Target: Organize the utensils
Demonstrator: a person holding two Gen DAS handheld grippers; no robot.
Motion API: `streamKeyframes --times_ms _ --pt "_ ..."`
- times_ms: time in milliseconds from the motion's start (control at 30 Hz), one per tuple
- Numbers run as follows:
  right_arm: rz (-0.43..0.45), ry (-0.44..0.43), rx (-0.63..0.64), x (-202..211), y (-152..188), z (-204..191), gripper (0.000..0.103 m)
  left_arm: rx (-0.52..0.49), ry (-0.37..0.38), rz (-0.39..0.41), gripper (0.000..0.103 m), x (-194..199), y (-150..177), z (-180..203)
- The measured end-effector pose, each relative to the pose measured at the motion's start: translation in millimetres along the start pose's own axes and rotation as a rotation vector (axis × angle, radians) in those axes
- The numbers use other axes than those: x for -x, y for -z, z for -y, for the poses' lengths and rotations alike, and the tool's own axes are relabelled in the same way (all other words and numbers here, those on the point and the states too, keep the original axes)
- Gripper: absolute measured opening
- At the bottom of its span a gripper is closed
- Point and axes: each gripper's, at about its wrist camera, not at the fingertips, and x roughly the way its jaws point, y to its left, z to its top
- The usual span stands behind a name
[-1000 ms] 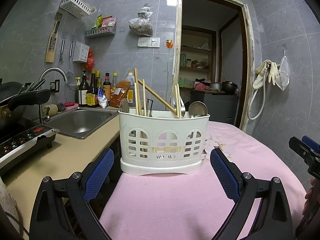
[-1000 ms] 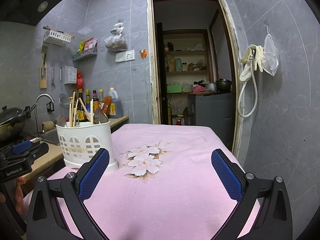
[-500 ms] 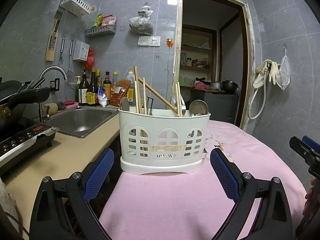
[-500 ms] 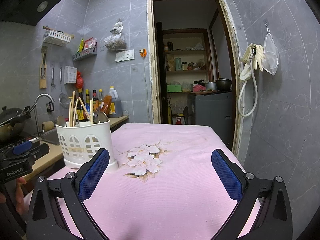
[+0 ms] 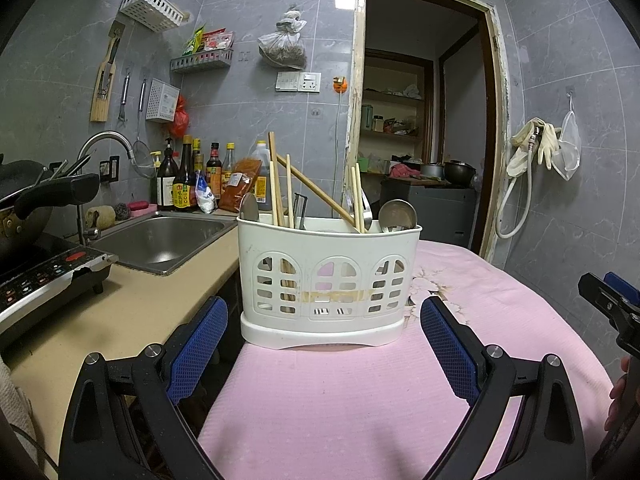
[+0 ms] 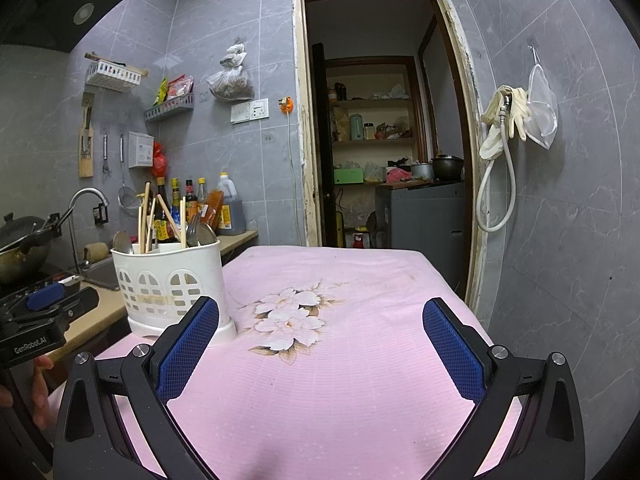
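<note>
Left wrist view centres the white utensil caddy [image 5: 328, 280] just ahead of the left gripper [image 5: 324, 340], between its wide-spread, empty jaws, likely lined up for a reach. Chopsticks [image 5: 280, 184] and spoons [image 5: 396, 216] stand mixed inside, some leaning. It sits on the pink tablecloth [image 5: 340, 400]; the right gripper [image 6: 320, 344], also spread and empty, has it beyond its left jaw.

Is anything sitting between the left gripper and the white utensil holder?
Nothing visible. The left gripper, fingers open, faces the white utensil holder directly, with only bare pink tablecloth between them. The right gripper is off to the side, also open.
</note>
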Motion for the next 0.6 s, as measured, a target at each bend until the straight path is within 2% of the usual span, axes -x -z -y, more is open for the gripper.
streamKeyframes --times_ms 600 --pt "-0.002 0.001 -0.003 0.5 0.6 -0.3 0.103 0.003 0.004 -0.004 0.095 -3.2 1.8 -0.5"
